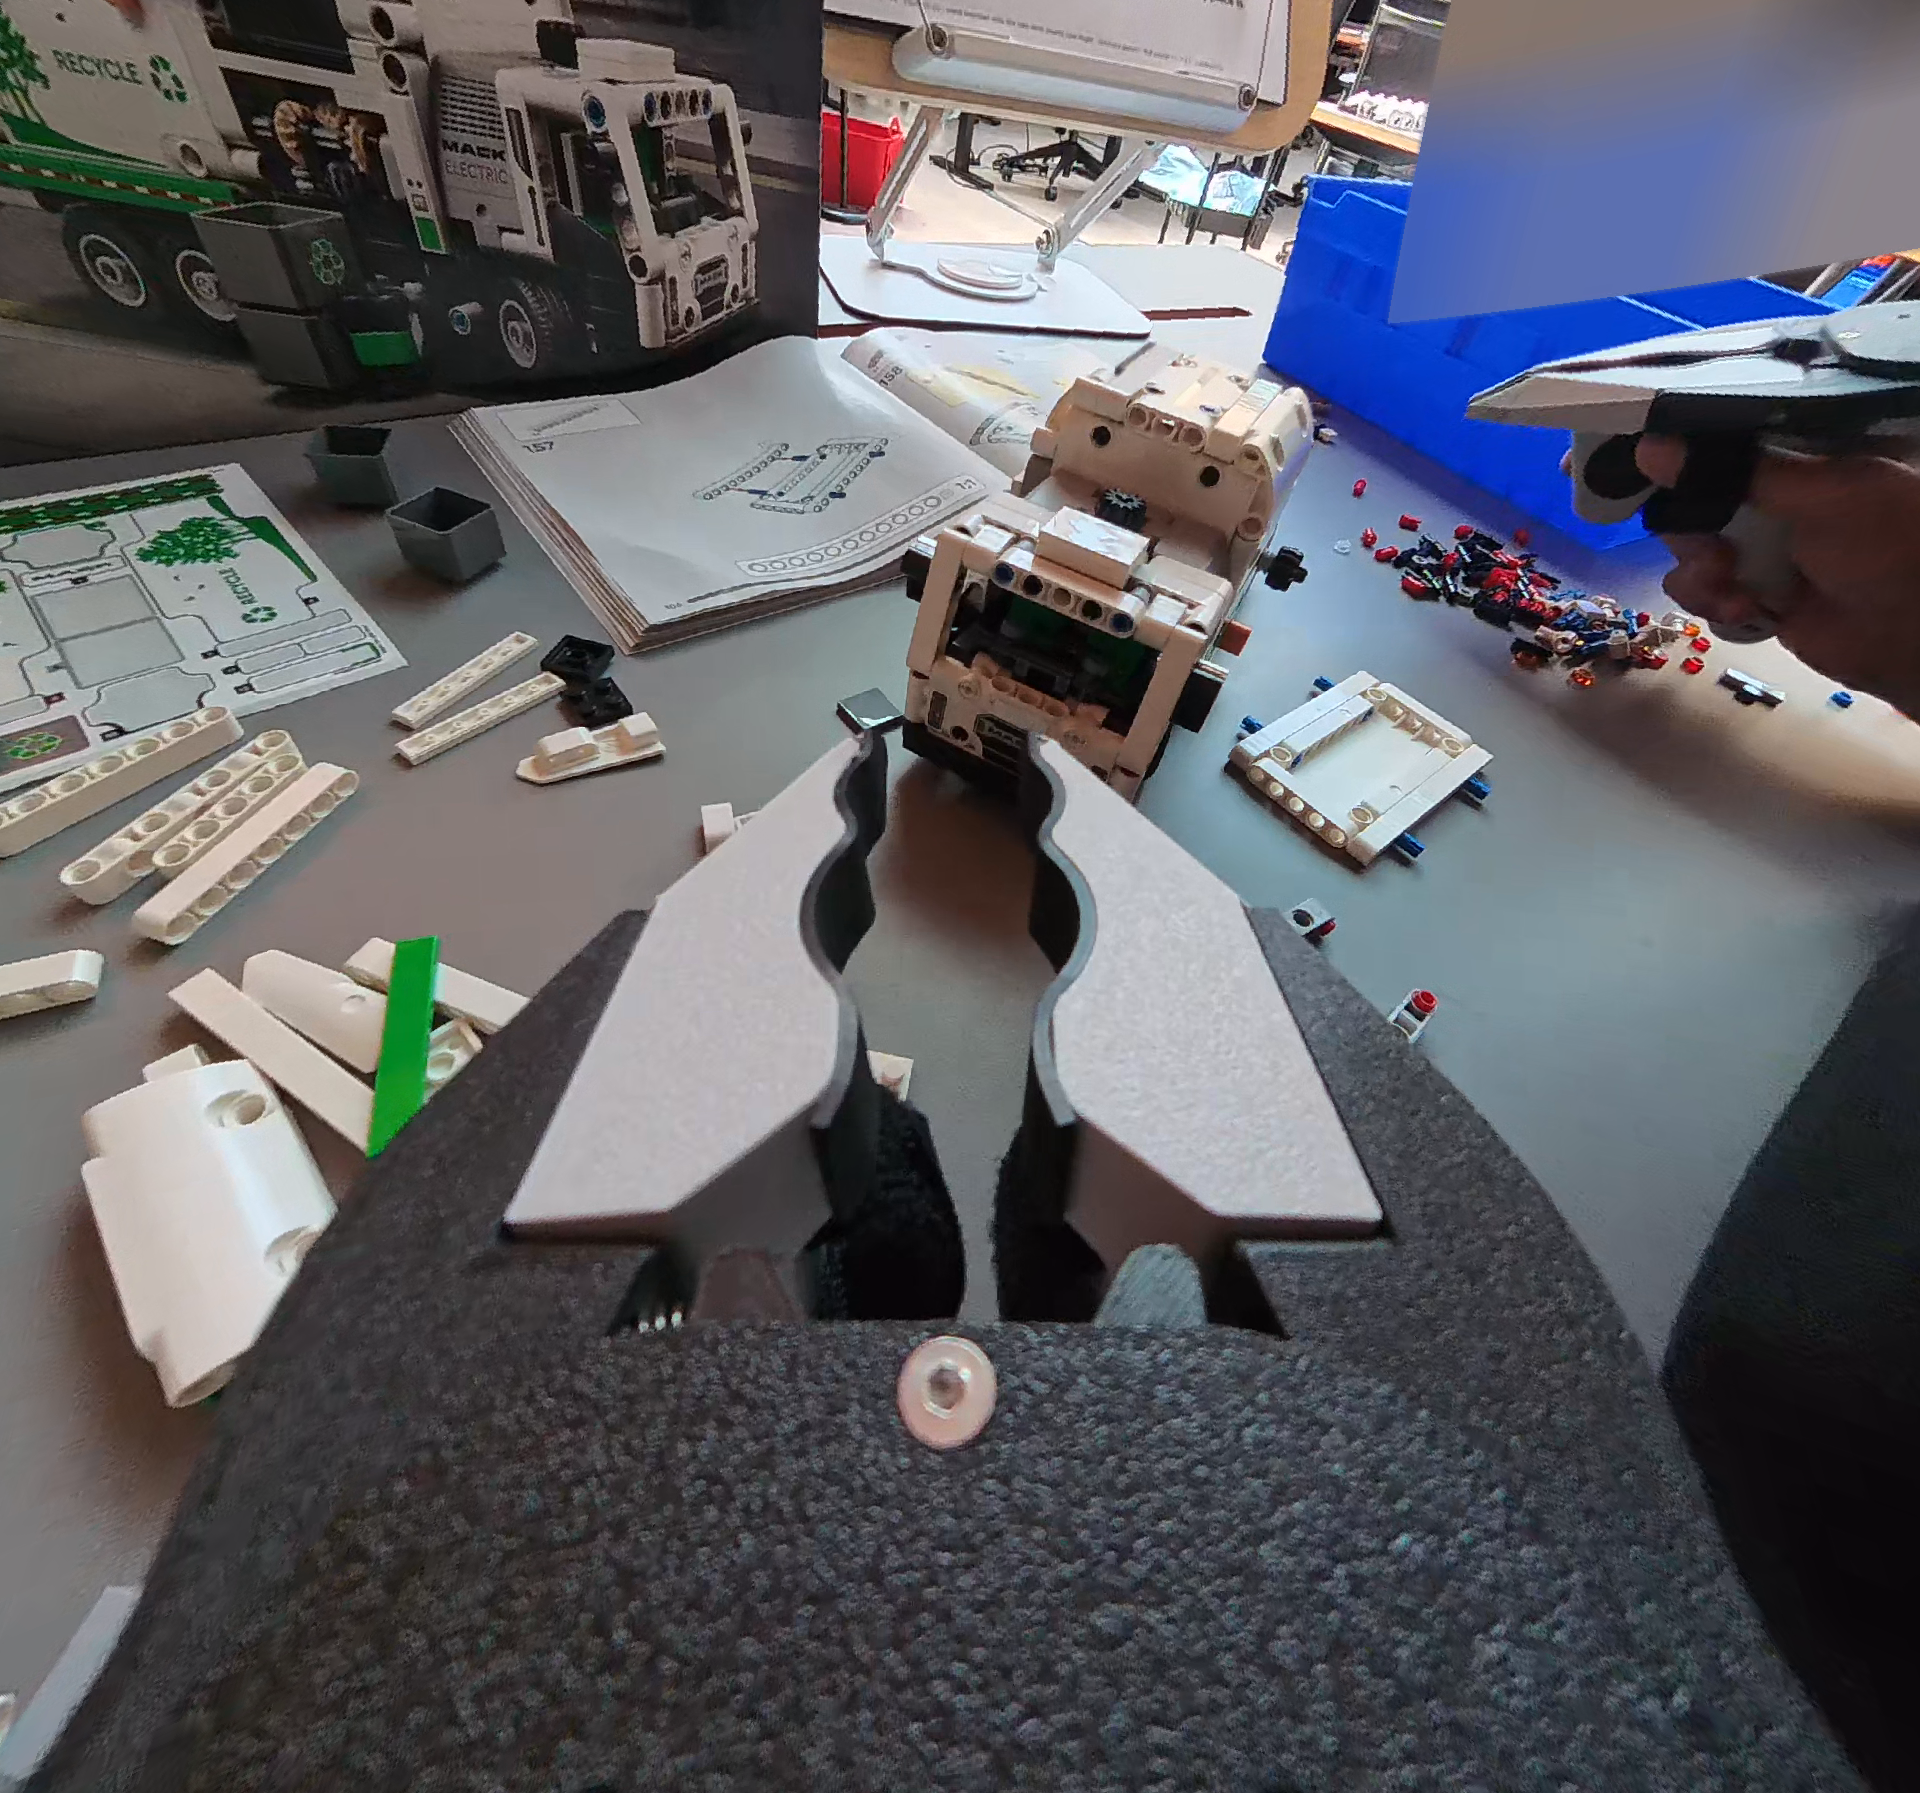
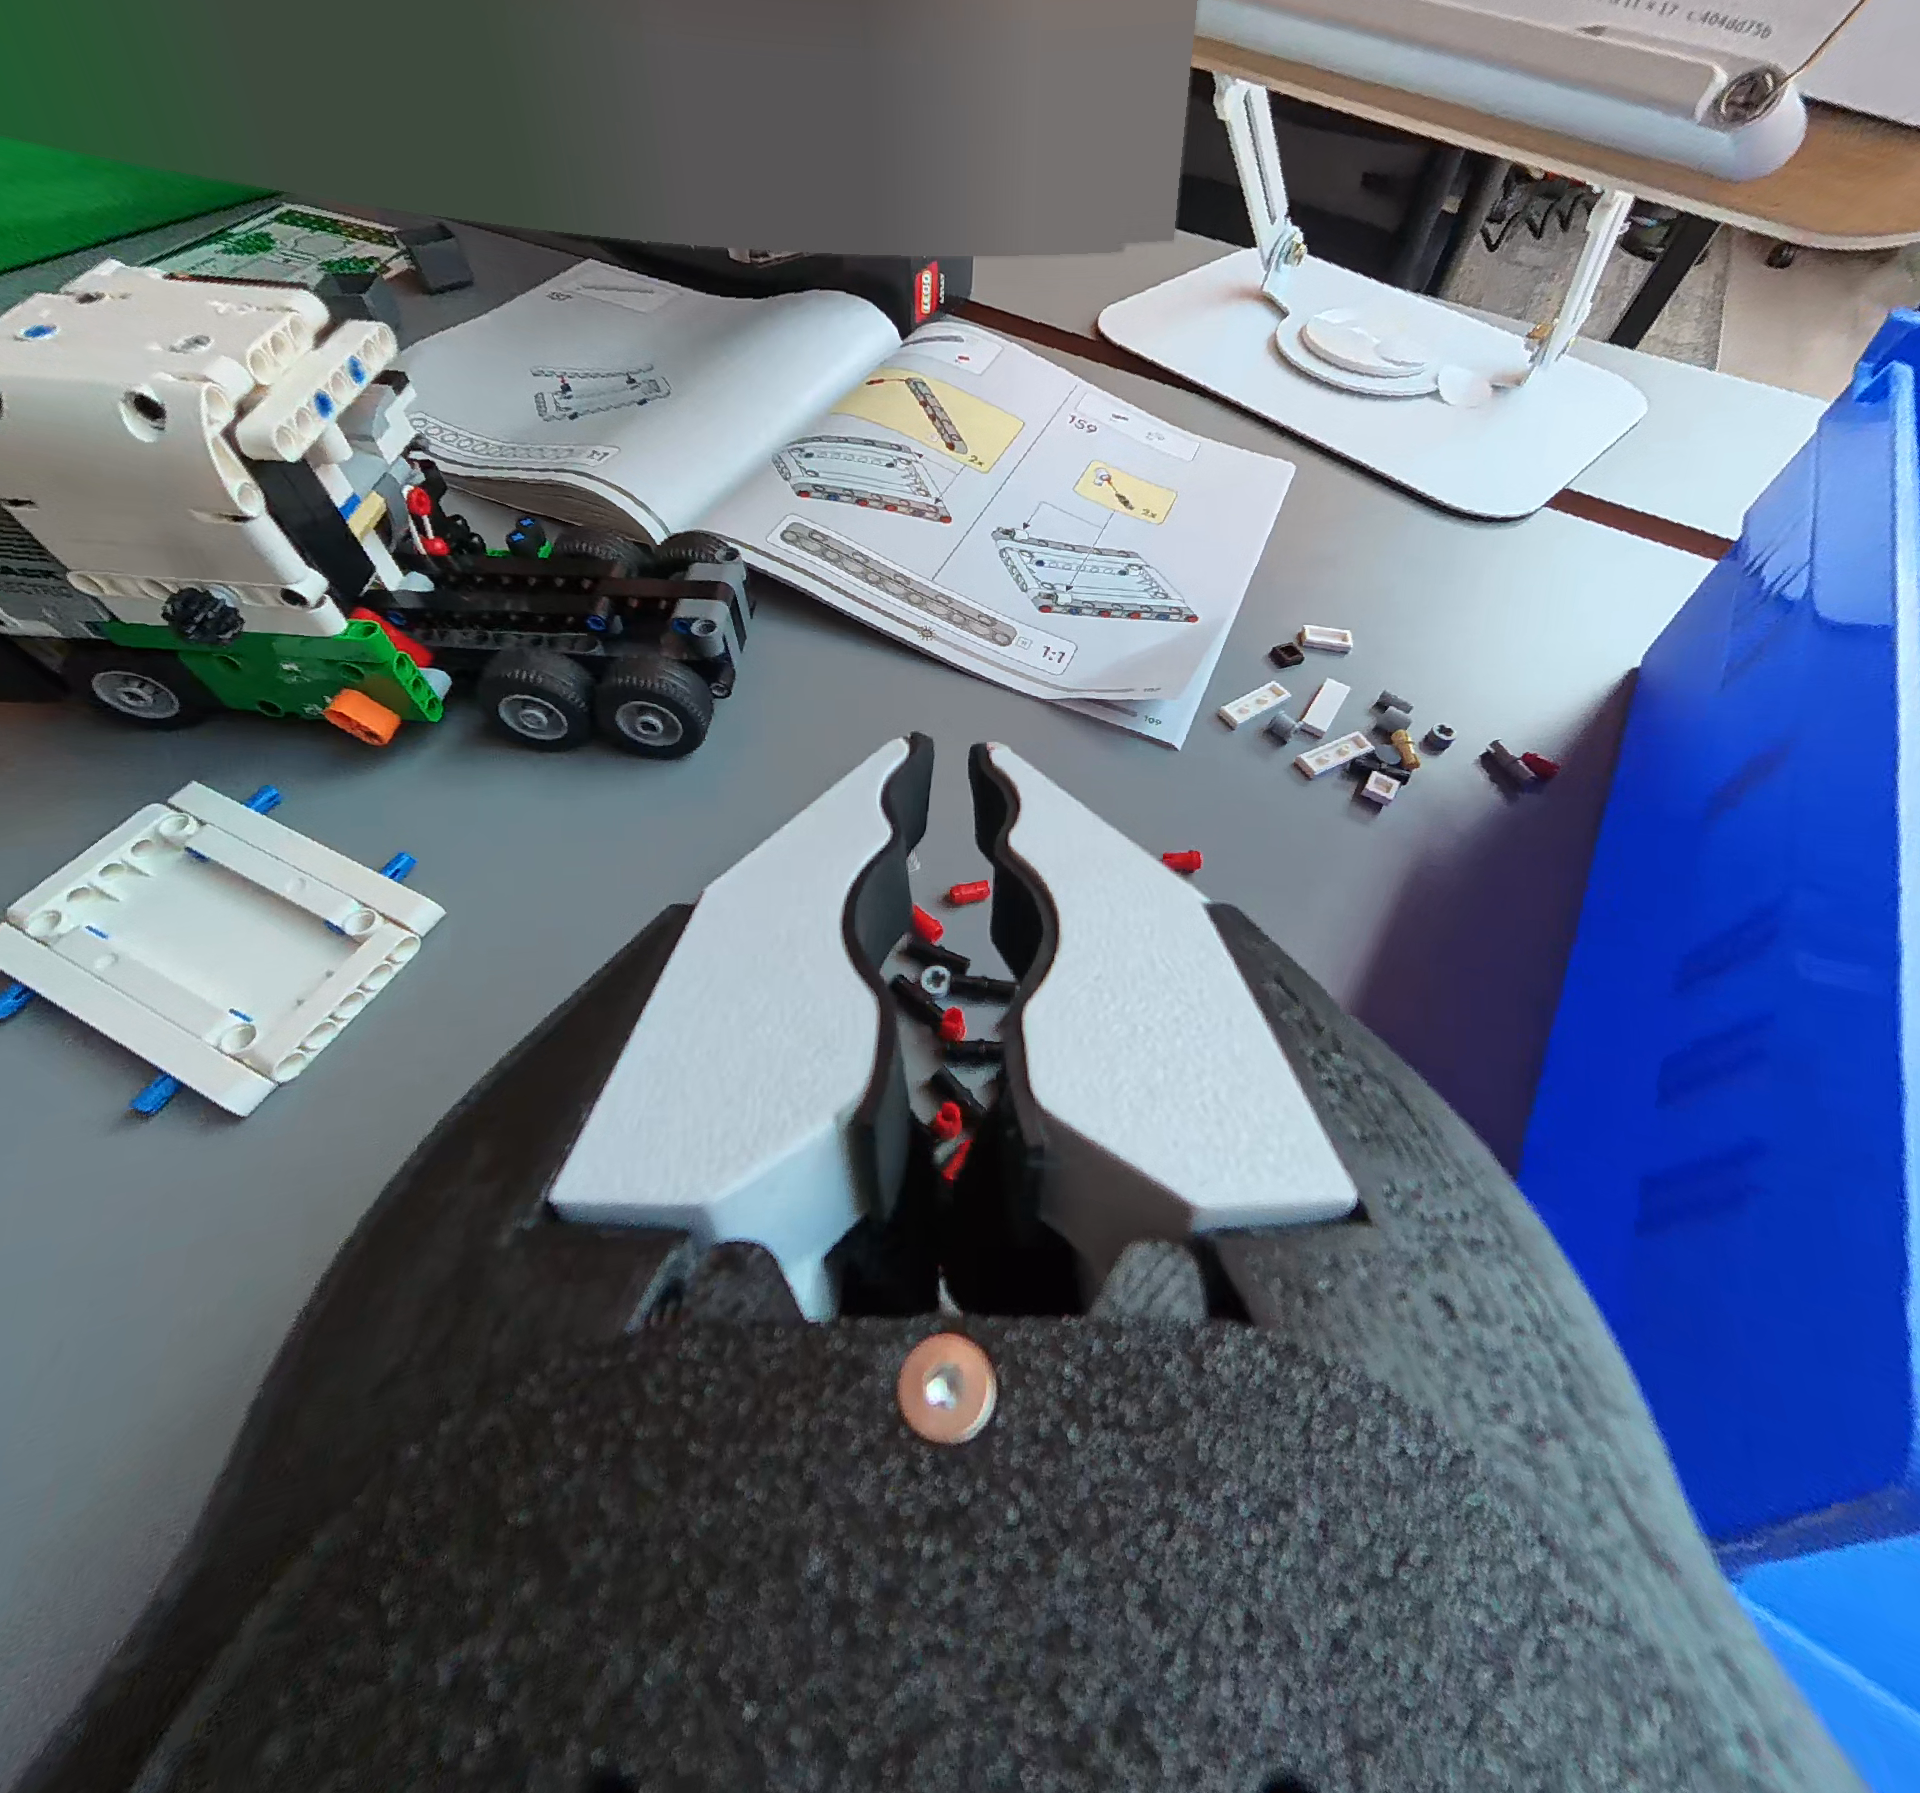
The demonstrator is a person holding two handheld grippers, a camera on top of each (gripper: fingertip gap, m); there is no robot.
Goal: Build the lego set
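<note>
Truck (image 1: 1081, 590): cab and chassis built, dead ahead of left claw (image 1: 951, 756), spread empty.
Frame (image 2: 208, 943): unattached, left of right claw (image 2: 951, 751), nearly closed, empty, above pins (image 2: 951, 1005).

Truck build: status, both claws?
Left claw open, empty, at truck cab. Right claw nearly shut, empty, over loose pins. White frame unattached.

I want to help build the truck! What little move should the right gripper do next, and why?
Probably lower the right gripper onto the pile of small red and black plastic pins beneath it and pinch one. Its fingers are nearly closed and hold nothing, and the flat white rectangular beam frame lies unattached beside the half-built white and green truck, with blue pins already in its edges.
</note>
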